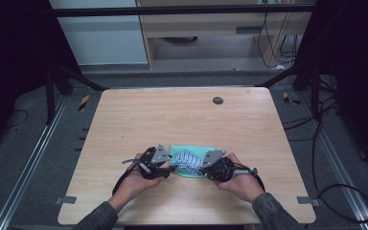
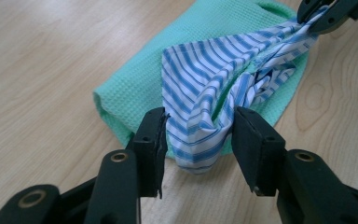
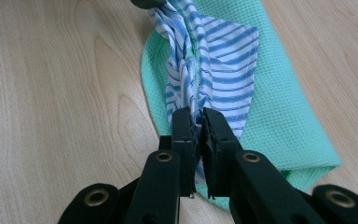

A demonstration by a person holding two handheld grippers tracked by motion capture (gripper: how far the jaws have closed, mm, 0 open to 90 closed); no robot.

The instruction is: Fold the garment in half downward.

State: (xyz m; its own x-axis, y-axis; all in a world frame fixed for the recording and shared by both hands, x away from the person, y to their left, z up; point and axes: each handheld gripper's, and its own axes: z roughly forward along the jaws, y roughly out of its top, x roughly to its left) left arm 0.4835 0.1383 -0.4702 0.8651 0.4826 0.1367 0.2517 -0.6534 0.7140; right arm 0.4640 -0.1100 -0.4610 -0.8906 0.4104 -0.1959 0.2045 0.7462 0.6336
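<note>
In the high view, the left gripper (image 1: 165, 165) and the right gripper (image 1: 210, 168) flank a blue-striped cloth (image 1: 188, 159) that lies on a folded green towel (image 1: 191, 152) near the front of the wooden table (image 1: 182, 115); each sits at one end of the striped piece. In the left gripper view, this gripper's jaws stand spread, with the near end of the striped cloth (image 2: 205, 98) sagging between them but not pressed by either pad, and the green towel (image 2: 168, 70) spreads beyond and to the left of the jaws. In the right gripper view, the jaws are pressed together on the bunched end of the striped cloth (image 3: 200, 70), pinching it just ahead of the pads, with the towel (image 3: 284, 116) under and to their right. The step in hand looks like laying the striped cloth onto the towel: the left end is let go, so the next move probably calls for the right gripper to lower and release its end without dragging the towel.
</note>
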